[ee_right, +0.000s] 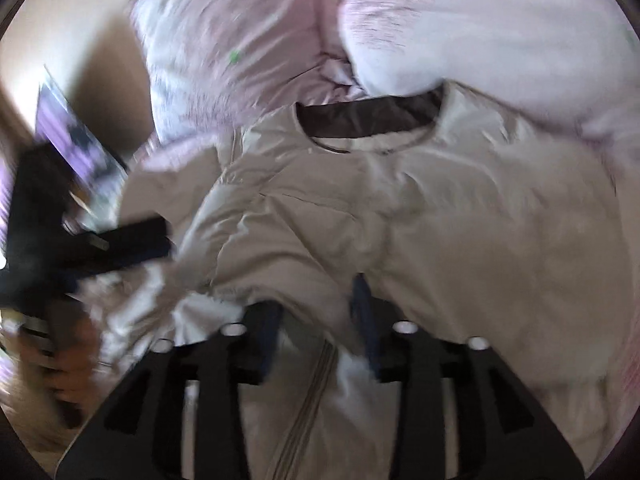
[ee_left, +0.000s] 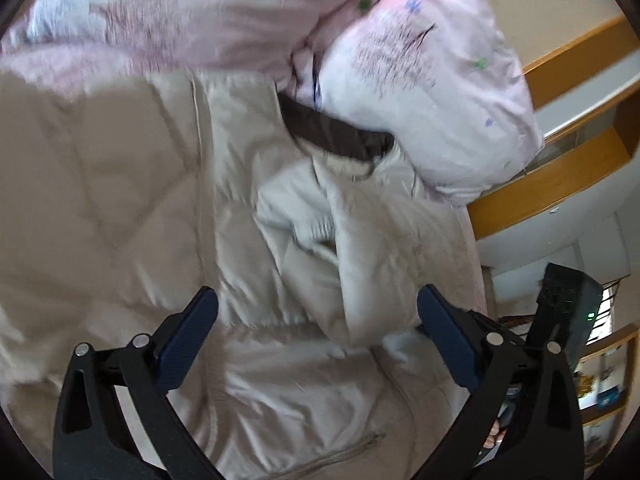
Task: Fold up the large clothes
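A beige puffer jacket [ee_left: 132, 208] lies spread on the bed against a pink floral duvet [ee_left: 432, 92]. The left claw [ee_left: 316, 332] hovers over it, spread wide and empty. The right claw [ee_right: 316, 320] pinches a jacket fold near the zipper [ee_right: 308, 396].

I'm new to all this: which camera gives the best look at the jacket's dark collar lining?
The right wrist view: the collar lining faces the camera as a full curved band. In the left wrist view, the pink quilt partly covers it.
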Action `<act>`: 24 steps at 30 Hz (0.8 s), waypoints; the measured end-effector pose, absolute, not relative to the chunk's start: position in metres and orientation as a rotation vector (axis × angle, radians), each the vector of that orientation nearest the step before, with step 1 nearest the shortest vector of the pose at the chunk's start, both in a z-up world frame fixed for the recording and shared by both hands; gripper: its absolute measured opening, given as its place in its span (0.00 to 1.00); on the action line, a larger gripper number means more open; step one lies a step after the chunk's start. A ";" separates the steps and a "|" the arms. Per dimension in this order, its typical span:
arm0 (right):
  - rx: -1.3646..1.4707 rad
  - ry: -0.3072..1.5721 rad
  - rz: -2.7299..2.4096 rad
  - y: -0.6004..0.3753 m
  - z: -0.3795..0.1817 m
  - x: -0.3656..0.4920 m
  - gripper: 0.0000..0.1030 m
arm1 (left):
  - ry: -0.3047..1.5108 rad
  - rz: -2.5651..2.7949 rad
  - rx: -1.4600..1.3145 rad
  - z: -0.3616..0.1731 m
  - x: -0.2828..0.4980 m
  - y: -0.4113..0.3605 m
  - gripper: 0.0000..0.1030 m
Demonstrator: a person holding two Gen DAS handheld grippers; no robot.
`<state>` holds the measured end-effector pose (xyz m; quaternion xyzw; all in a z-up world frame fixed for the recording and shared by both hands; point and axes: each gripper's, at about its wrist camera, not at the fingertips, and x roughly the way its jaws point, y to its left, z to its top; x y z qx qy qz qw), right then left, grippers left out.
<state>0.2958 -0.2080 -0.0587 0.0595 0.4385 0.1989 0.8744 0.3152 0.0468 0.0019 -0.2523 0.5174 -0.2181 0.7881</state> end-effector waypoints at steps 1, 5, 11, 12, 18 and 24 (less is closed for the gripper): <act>0.147 0.906 0.408 -0.215 -0.055 0.291 0.73 | 1.148 -0.478 -0.551 -0.004 0.316 0.042 0.94; 0.133 0.825 0.389 -0.219 -0.044 0.274 0.78 | 1.226 -0.480 -0.567 -0.021 0.319 0.029 0.75; 0.381 0.788 0.378 -0.264 -0.028 0.264 0.78 | 1.244 -0.445 -0.663 -0.037 0.334 0.028 0.25; 0.429 0.793 0.360 -0.275 -0.029 0.264 0.77 | 1.230 -0.437 -0.661 -0.035 0.336 0.027 0.21; 0.644 0.833 0.245 -0.327 -0.054 0.272 0.65 | 1.133 -0.393 -0.654 -0.020 0.333 0.050 0.13; 0.637 0.897 0.108 -0.335 -0.081 0.293 0.65 | 1.194 -0.323 -0.597 -0.040 0.321 0.057 0.15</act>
